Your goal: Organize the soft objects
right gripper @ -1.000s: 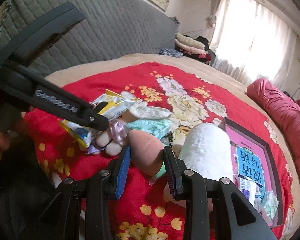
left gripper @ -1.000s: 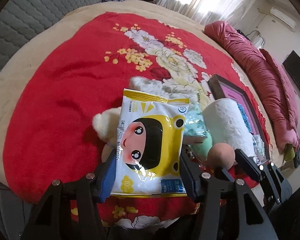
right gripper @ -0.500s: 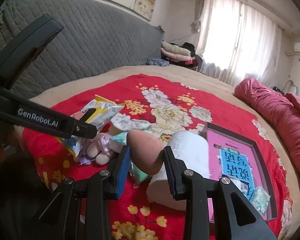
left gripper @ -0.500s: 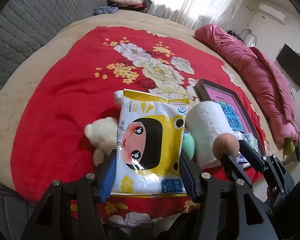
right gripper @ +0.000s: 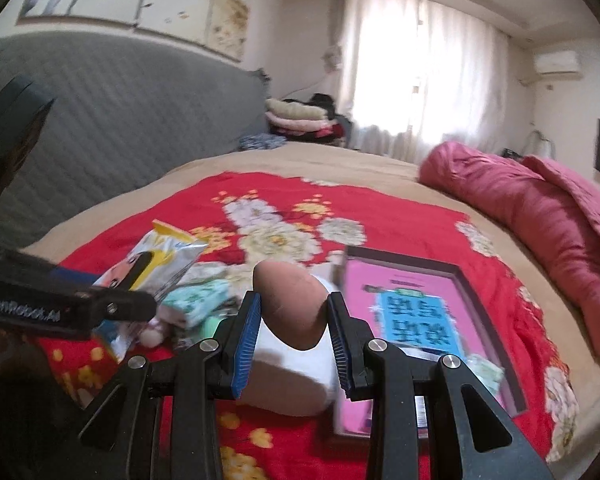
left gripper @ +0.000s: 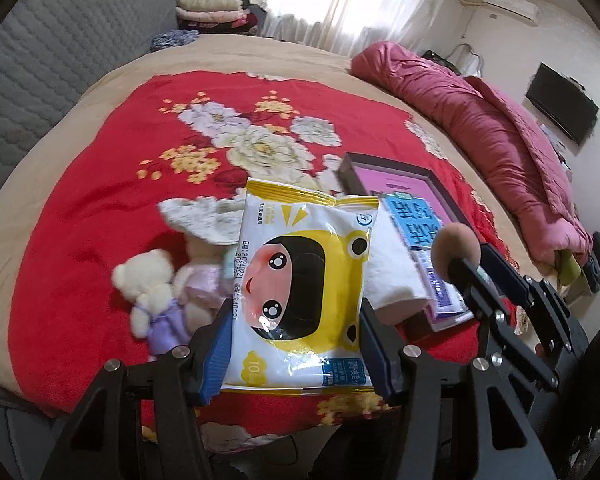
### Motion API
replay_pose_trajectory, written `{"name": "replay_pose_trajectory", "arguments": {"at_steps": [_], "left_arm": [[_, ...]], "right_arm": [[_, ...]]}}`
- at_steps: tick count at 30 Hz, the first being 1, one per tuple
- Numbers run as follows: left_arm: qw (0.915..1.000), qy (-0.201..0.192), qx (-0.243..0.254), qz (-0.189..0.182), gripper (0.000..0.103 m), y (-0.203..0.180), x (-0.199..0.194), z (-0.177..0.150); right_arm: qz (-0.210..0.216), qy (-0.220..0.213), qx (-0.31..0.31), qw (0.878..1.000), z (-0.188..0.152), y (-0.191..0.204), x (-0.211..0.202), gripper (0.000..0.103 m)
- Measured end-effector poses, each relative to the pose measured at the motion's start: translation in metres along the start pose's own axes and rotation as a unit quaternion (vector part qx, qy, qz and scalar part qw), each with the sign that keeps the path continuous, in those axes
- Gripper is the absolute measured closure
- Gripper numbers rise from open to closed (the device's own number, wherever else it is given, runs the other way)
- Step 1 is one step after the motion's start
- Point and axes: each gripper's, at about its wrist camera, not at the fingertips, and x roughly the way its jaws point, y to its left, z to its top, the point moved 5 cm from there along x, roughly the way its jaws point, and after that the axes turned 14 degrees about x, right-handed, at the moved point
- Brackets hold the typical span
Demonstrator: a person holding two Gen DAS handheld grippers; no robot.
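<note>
— Yellow wipes pack (left gripper: 300, 292), where is it?
— Clamped flat between the blue pads of the left gripper (left gripper: 296, 348), held above the red blanket (left gripper: 100, 184).
— And the brown sponge (right gripper: 290, 308)?
— Squeezed between the fingers of the right gripper (right gripper: 292, 340), also off the bed.
— What lies below?
— A white roll (left gripper: 392, 280) on its side, touching the pink tray (left gripper: 400, 184). The tray holds a blue pack (left gripper: 414, 218). Left of the wipes, two plush bears (left gripper: 160, 292) lie together beside a white cloth (left gripper: 204, 220).
— Farther out?
— A rolled pink quilt (left gripper: 488, 128) along the bed's far edge, and a grey headboard (right gripper: 120, 128).
</note>
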Motion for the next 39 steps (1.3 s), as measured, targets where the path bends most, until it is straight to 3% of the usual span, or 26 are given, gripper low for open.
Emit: {"name": "replay_pose_trajectory", "arguments": {"at_steps": [10,21,39], "left_arm": [[0.9980,-0.006,0.057,-0.026,0.046,-0.067,0.009,0.031],[0.9930,0.011,0.105,-0.053,0.046,-0.132,0.043,0.054],[0.9852,0.070,0.145,-0.059,0.046,-0.181,0.125,0.052]], "right_arm": [[-0.065,-0.018,0.080,0.994,0.006,-0.072,-0.018,0.068],[-0.123,-0.032,0.162,0.979,0.004,-0.139,-0.030,0.068],[-0.158,-0.027,0.223,0.961,-0.011,-0.195,-0.028,0.068]]}}
